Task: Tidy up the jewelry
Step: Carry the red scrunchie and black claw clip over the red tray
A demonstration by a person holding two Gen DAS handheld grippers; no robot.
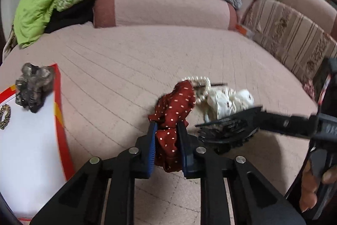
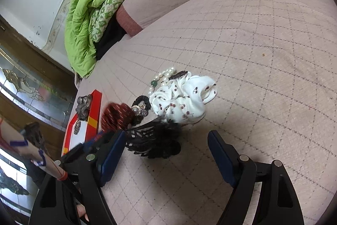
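Starting at the far left, a white flat box with a red and orange border (image 1: 31,151) lies on the pink quilted bed (image 1: 126,69), near the bed's left edge, and already carries a grey metallic claw clip (image 1: 33,88) and a small gold patterned ring-shaped piece (image 1: 5,116); those two look sorted. Next comes the left gripper (image 1: 166,140), its blue pads pinching a dark red white-dotted fabric scrunchie (image 1: 174,107), which bunches up between the pads just beside the unsorted pile. I judge this piece is meant for the box, which lies to the left across bare quilt with nothing in the way.

Right of it, the pile holds a black scrunchie with a pearl and rhinestone charm (image 2: 141,107), a white pearl bead string with one green bead (image 2: 162,77), a dark slim hair clip (image 2: 179,74), a white cherry-print scrunchie (image 2: 185,100) and a black toothed claw clip (image 2: 155,140), all touching or overlapping. So most of the work remains.

The right gripper (image 2: 166,151) hangs spread wide and empty, its left finger just beside the black claw clip. Further right the bed is bare and open; a striped sofa (image 1: 290,35) bounds it there.
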